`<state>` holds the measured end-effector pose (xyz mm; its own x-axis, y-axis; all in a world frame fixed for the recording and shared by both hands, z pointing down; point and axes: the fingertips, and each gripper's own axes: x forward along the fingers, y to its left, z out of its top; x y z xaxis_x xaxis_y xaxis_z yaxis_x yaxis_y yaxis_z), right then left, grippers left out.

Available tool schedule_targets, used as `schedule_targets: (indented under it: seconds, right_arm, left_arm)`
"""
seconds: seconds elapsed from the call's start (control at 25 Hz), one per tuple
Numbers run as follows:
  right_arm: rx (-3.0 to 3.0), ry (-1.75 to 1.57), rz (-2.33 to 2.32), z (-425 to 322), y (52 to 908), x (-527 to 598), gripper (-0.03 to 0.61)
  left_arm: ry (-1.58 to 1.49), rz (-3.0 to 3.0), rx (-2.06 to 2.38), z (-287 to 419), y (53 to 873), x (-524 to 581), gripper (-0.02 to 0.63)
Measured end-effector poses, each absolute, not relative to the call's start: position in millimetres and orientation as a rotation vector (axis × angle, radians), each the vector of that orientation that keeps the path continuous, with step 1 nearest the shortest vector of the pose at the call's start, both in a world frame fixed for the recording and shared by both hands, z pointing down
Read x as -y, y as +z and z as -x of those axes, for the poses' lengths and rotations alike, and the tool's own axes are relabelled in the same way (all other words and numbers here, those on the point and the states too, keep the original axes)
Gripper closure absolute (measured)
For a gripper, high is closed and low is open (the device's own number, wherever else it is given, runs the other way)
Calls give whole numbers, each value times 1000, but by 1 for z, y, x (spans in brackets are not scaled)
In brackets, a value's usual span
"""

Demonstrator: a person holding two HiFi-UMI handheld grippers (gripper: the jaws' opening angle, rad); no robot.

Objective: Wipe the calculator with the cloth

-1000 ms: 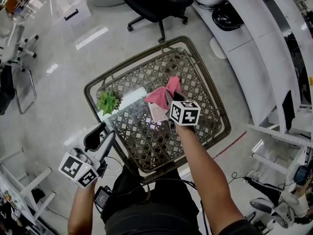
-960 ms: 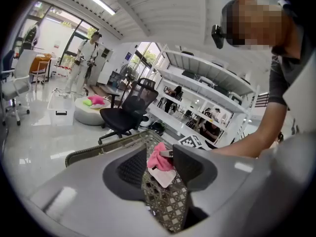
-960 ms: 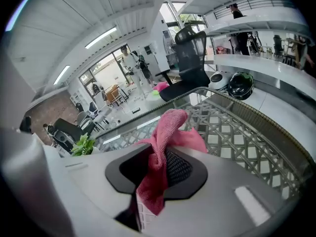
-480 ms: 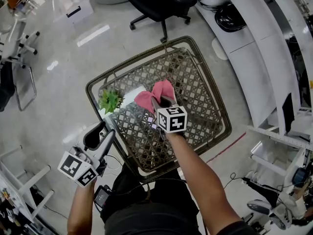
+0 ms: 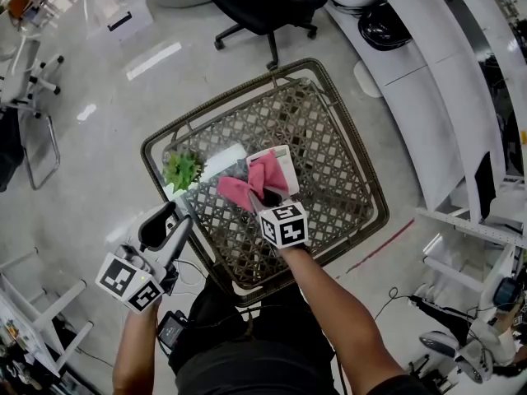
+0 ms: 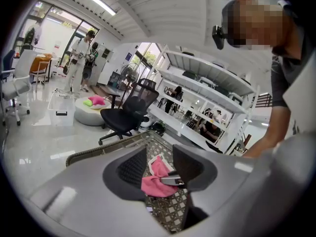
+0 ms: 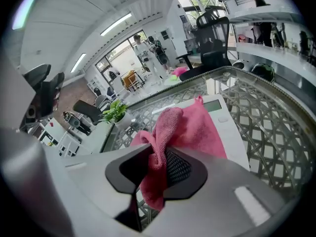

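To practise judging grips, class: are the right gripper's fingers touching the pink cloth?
Touching. The right gripper view shows the right gripper with its fingers shut on a bunched fold of the pink cloth.

The head view looks steeply down from above the person onto a woven bench [image 5: 329,163], far enough away to take in the whole top and the floor around it. The left hand-held gripper [image 5: 169,220] sits off the bench's near left edge. Its camera looks low along its jaws, across the bench toward a black chair [image 6: 131,115]. The right hand-held gripper [image 5: 268,197] is over the bench. Its camera sits close to the top, facing across a pink cloth [image 7: 192,127] toward a plant [image 7: 116,111]. All three views share the cloth, bench and chair.
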<state>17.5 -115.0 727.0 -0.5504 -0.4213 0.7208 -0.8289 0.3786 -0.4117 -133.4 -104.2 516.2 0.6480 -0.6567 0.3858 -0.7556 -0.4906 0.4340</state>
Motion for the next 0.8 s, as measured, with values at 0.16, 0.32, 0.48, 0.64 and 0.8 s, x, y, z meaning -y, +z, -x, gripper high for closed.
schedule_targets:
  seconds: [0.16, 0.32, 0.48, 0.64, 0.8]
  right_arm:
    - [2114, 1086, -1083, -31, 732, 100, 505]
    - [2087, 1109, -1125, -50, 735, 93, 505]
    - [2052, 1128, -1183, -75, 738, 91, 505]
    - [2020, 1145, -1231, -96, 740, 88, 505]
    - [1998, 1159, -1276, -112, 740, 90, 505]
  left_arm:
    - [230, -2294, 1085, 128, 517, 107, 417]
    - [234, -2299, 1072, 122, 518, 109, 417]
    - [236, -2306, 1064, 117, 517, 112, 417]
    - [241, -2311, 1054, 112, 518, 114, 417]
    - [245, -2315, 1045, 109, 518, 115, 417]
